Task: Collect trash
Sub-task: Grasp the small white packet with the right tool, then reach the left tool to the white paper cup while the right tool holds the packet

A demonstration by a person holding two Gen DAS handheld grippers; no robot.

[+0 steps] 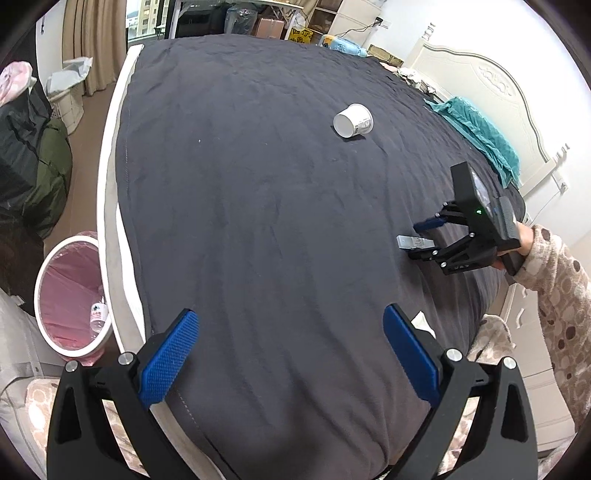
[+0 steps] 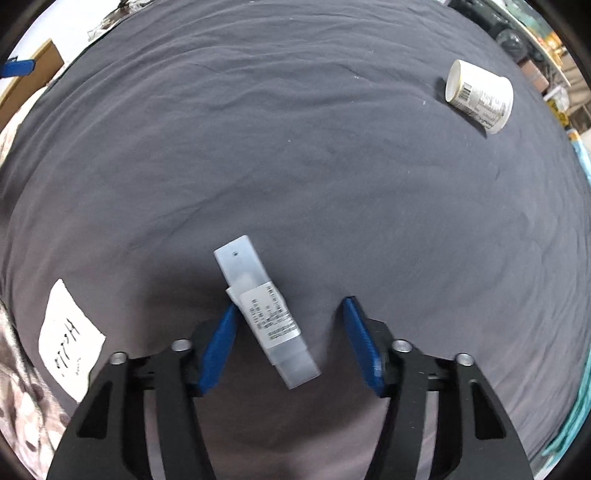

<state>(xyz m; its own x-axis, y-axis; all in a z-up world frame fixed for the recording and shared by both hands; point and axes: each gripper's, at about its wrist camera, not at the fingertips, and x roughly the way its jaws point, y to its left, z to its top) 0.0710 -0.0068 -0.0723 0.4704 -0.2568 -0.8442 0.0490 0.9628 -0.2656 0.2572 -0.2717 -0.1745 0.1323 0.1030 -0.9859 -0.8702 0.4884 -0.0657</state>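
Right gripper (image 2: 288,343) astride grey box (image 2: 264,310), left pad touching

A wide bed (image 1: 258,192) with dark grey sheet fills the room. White headboard (image 1: 491,92) stands at right, beige curtains (image 1: 92,40) by the window (image 1: 142,18), brown floor (image 1: 81,192) at left.

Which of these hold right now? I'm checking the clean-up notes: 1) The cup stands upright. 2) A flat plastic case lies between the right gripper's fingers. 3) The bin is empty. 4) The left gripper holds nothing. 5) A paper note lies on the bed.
1) False: the cup lies on its side.
2) True: the case lies between the right gripper's fingers, not yet clamped.
3) False: the bin holds a bottle.
4) True: the left gripper is open and empty.
5) True: the note lies on the bed.
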